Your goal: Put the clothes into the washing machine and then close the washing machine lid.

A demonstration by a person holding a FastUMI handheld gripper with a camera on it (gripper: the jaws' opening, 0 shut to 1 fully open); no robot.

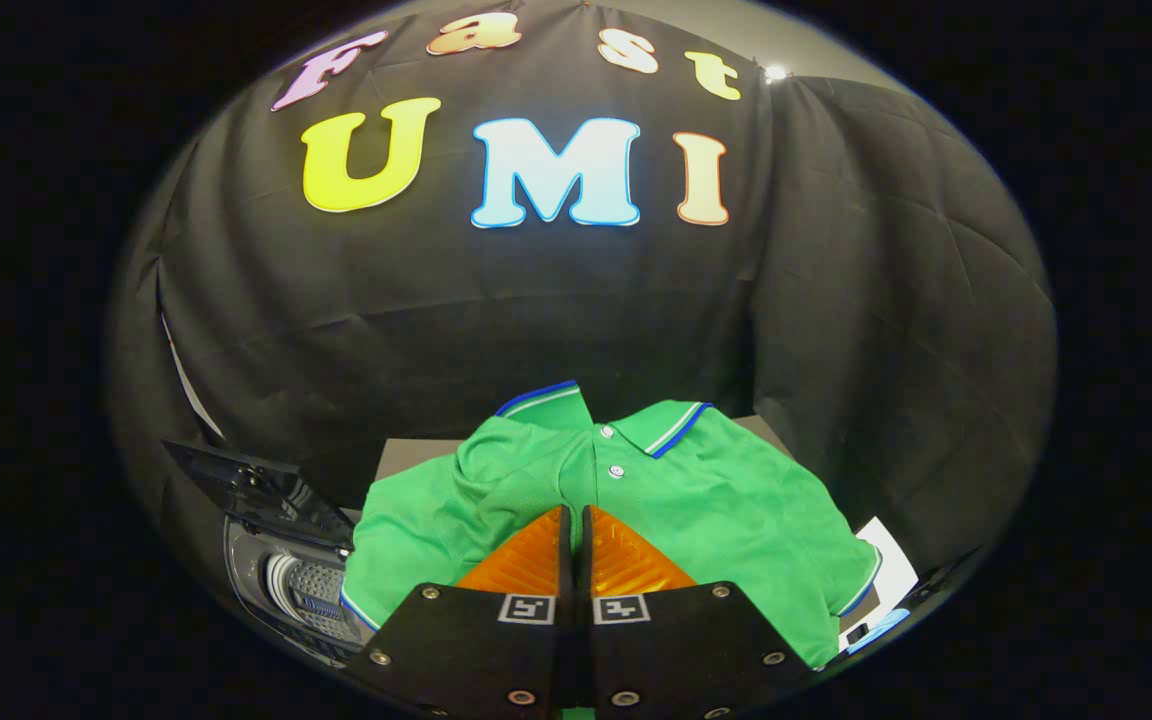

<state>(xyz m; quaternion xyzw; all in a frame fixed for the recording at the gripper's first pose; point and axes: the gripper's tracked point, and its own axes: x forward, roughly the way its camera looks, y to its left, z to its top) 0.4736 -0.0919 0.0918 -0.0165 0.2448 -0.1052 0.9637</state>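
My jaws are together: the two orange fingers (526, 560) nearly touch along their whole length, with only a thin dark slit between them. Their tips lie over the front of the green shirt (716, 510), but I cannot tell if any cloth is caught between them, so I do not say that they hold it. The gripper (576, 512) points forward and a little down toward the garment. On the black body behind the fingers I see two small square markers, one on each side of the slit, and some round screws.

The green shirt is a polo with a collar edged in blue and white, and two white buttons (608, 452) on the placket just ahead of the fingertips. It lies spread, with some folds, on a grey tabletop (406, 455), of which I see a bare part beyond the shirt on the left side. One sleeve with a blue and white hem reaches out to the right.

The washing machine (286, 580) stands to the left of the shirt, lower than the tabletop. Its dark lid (236, 480) is raised and open, and inside I see the metal drum with small holes. The shirt is outside the machine.

To the right of the shirt, near the sleeve, lies a white sheet (891, 575).
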